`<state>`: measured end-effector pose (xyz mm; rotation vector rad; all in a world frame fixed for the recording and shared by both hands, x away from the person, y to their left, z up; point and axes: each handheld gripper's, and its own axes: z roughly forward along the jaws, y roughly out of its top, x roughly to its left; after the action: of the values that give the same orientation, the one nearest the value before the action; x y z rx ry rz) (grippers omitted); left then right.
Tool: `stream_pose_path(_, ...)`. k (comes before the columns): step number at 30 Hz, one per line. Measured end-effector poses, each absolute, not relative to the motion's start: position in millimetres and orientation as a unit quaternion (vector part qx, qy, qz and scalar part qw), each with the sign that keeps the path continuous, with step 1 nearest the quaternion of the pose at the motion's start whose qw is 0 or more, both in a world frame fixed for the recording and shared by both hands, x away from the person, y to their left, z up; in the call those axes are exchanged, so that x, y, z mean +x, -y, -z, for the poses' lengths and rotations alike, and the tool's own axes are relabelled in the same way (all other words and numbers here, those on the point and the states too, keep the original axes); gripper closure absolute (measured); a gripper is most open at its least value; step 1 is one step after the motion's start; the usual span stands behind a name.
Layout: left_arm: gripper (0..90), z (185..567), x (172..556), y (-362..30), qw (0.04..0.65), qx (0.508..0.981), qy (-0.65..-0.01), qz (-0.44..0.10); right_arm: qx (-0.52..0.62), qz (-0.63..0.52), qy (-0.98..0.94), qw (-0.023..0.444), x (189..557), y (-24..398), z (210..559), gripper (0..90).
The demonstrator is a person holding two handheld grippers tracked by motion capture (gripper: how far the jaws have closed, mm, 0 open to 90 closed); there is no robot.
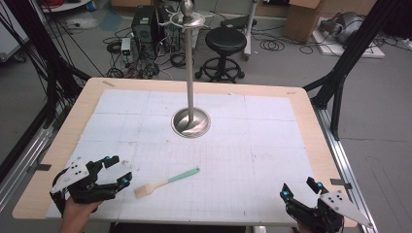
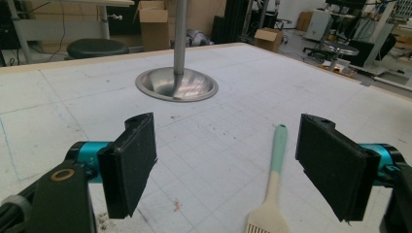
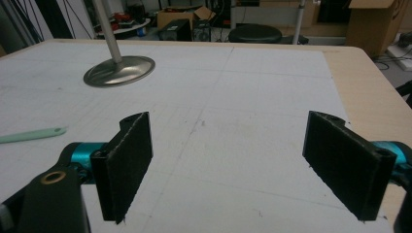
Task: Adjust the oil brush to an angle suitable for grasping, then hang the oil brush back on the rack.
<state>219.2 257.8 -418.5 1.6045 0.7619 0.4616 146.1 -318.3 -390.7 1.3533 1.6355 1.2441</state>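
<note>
Lab: cables (image 1: 131,53), computers (image 1: 143,26), boxes (image 1: 303,17)

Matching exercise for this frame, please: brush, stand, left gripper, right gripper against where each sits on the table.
1 brush
2 stand
3 left gripper
4 right gripper

a table's near right corner
b table's middle
c near left edge, beside the brush
d flat on the mat, near the left gripper

Pairs: 1-d, 2-b, 3-c, 4-a
</note>
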Motion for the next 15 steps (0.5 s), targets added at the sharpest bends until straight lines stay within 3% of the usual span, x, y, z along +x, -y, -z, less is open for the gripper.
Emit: stream_pose_path(15,23.6,420.2,222.5,-248.5,0.598,0.712,-0.316,-0.189,0.52,-0.473,-0.63,0.33,144.3,319.2,393.1,16.9)
